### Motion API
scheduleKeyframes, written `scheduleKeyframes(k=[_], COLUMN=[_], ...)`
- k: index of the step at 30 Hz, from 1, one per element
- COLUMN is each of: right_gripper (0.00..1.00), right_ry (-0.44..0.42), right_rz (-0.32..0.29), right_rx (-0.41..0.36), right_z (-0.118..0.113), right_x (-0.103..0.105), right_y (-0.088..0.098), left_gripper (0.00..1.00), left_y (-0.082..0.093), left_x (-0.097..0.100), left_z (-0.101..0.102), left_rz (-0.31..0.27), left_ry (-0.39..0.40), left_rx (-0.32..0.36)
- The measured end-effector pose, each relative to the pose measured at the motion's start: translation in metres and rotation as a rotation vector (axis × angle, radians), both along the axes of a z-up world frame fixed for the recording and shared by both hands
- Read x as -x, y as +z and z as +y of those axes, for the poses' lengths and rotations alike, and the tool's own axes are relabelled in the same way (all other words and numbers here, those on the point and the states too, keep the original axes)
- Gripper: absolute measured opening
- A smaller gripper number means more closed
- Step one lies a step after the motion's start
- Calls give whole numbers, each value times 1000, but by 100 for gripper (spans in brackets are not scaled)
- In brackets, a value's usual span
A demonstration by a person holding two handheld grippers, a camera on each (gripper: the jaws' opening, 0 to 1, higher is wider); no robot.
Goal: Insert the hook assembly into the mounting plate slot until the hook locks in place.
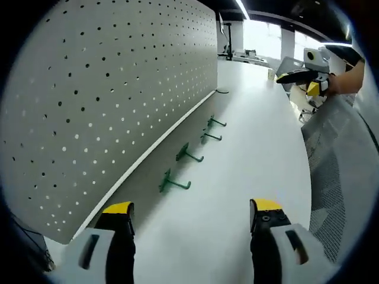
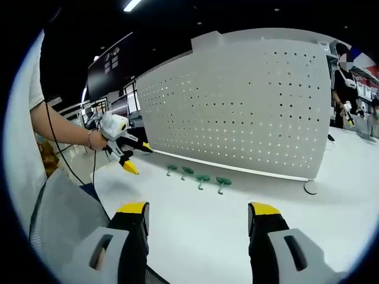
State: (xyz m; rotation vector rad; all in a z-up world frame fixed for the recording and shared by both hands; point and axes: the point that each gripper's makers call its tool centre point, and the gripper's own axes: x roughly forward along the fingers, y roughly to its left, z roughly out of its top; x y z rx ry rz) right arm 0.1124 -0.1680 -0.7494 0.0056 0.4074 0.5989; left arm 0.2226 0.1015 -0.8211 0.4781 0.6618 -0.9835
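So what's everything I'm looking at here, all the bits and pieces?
Hooks: four, green, lying in a row on the table in front of the board.
Pegboard: one, white with rows of small holes, standing upright on the table.
Table: one, white, under everything.
Round disc: one, white, on the table by the board's end.
Mesh chair back: one, grey, at the table edge.
Another person: one, dark top, in the background.
Left gripper: yellow tips, open, empty.
Right gripper: yellow tips, open, empty.

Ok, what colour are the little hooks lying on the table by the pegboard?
Green: four small plastic hooks on the white table, clearest in the left gripper view.
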Motion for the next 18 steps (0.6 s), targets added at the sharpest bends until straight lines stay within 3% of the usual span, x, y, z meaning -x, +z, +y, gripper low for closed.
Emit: scheduleKeyframes(k=[18], right_gripper=[66], right_ry=[13], right_rz=[8], right_rx=[17], right_z=[1], right_x=[2], right_y=[-4], left_gripper=[81], left_y=[-8], left_x=[-25], left_z=[-15], left_rz=[18], left_ry=[-123], left_rx=[-72])
